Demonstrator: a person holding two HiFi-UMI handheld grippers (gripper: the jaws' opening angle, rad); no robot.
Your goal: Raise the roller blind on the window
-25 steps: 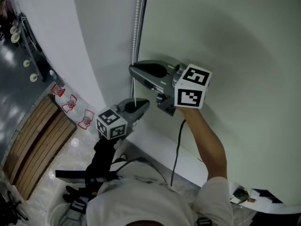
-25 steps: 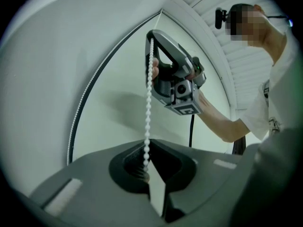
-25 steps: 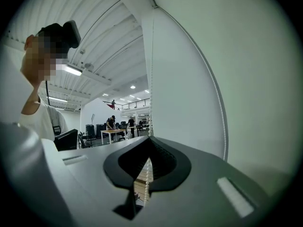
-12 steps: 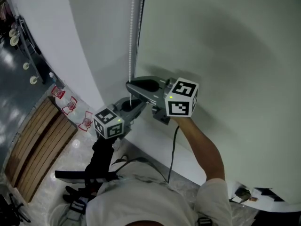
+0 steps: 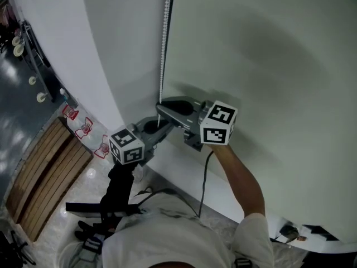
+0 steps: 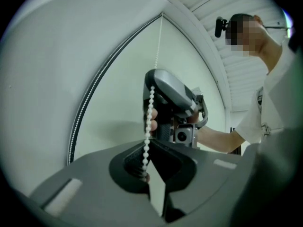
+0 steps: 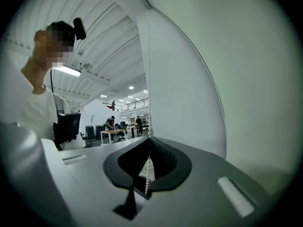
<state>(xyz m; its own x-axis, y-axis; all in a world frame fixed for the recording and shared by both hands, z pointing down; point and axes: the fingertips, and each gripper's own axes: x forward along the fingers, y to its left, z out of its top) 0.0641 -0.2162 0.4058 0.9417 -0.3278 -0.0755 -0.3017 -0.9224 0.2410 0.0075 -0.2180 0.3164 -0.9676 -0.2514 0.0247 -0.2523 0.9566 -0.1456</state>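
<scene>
Firmly, right hand-held gripper clenched on bead chain, left hand-held gripper just below, released around it

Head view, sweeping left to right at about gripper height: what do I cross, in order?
Wooden slats → left gripper's marker cube → bead chain → right gripper's marker cube → bare face of the roller blind.

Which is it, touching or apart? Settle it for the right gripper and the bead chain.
Touching. The right gripper view shows the right gripper with its jaws closed together on the bead chain, which runs down between them with no gap.
</scene>
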